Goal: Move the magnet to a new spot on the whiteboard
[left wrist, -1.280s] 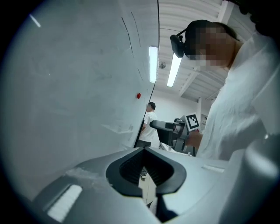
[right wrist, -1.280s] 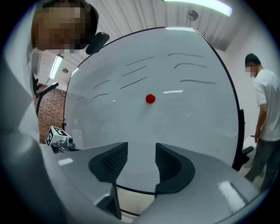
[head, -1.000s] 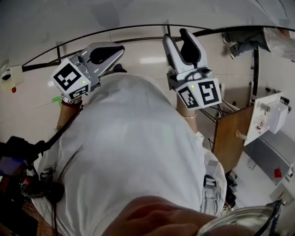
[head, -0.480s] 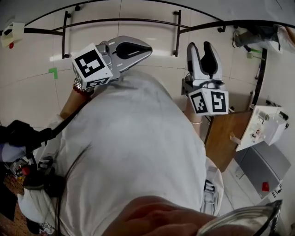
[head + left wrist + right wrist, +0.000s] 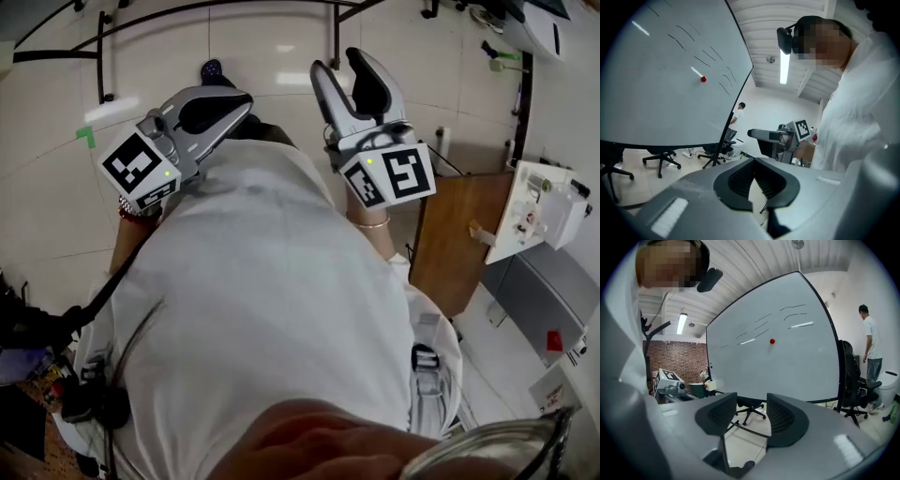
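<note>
Since half-second ago, both grippers drifted toward 10 o'clock, no nearer board. Left gripper [image 5: 242,99] pinched shut, empty; right gripper [image 5: 338,64] gaped, empty. Magnet [image 5: 772,341] sat on whiteboard [image 5: 797,366], well apart, 12 o'clock of right jaws. I judged reach not started.

One whiteboard [image 5: 787,352] carries one red magnet [image 5: 772,341]. Two grippers show, the left gripper [image 5: 753,180] and the right gripper [image 5: 752,416]. One bystander [image 5: 872,345] stands past the board's edge.

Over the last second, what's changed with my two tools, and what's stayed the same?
In the head view both swung right, then back left: the left tool sits about where it began, and the right tool ends slightly left and higher. Nothing was taken hold of or let go. The left jaws stayed together, the right jaws apart.
</note>
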The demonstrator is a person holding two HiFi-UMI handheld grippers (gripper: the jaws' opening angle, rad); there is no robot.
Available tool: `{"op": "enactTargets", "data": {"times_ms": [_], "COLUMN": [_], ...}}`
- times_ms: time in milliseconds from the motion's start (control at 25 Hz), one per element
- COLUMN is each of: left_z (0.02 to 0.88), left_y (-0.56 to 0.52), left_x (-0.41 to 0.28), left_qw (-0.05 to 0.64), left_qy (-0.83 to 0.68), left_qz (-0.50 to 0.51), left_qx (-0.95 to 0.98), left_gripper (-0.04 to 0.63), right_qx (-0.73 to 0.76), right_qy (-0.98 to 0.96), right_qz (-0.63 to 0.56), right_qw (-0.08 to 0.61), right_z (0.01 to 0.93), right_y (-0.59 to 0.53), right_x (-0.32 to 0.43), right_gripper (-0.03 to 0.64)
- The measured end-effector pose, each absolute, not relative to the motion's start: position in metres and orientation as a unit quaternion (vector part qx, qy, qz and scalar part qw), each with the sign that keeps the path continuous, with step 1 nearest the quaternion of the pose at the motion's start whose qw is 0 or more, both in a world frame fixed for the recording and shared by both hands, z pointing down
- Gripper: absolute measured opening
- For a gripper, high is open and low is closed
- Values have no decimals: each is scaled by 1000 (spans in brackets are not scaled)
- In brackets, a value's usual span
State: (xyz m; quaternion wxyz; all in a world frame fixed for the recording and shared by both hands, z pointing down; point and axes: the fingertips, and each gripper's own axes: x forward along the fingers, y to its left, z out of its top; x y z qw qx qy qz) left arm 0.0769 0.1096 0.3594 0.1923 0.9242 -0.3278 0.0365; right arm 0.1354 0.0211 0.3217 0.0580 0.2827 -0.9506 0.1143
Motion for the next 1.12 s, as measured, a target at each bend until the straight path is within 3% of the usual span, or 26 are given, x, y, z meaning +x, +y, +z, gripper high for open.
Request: {"op": "enactTargets", "data": {"times_ms": [400, 760, 960, 1120], "left_z": [356, 341, 280, 263], "left_y": [148, 158, 147, 144], "left_x": [86, 17, 4, 5], "left_qw": [201, 149, 186, 157], "left_qy": [-339, -335, -337, -333], "left_qz": [23, 2, -90, -128], "left_qx": [919, 931, 919, 921], "left_gripper": [0, 0, 0, 0], "right_qx": [287, 283, 251, 235], "right_qy": [-952, -957, -967, -972], "right_qz": [106, 65, 48, 27], "right_qw": [21, 2, 12, -13], "right_z": [310, 305, 272, 257], "right_y": [57, 101, 104, 110], "right_x": [159, 92, 68, 60], "right_gripper": [193, 193, 192, 190]}}
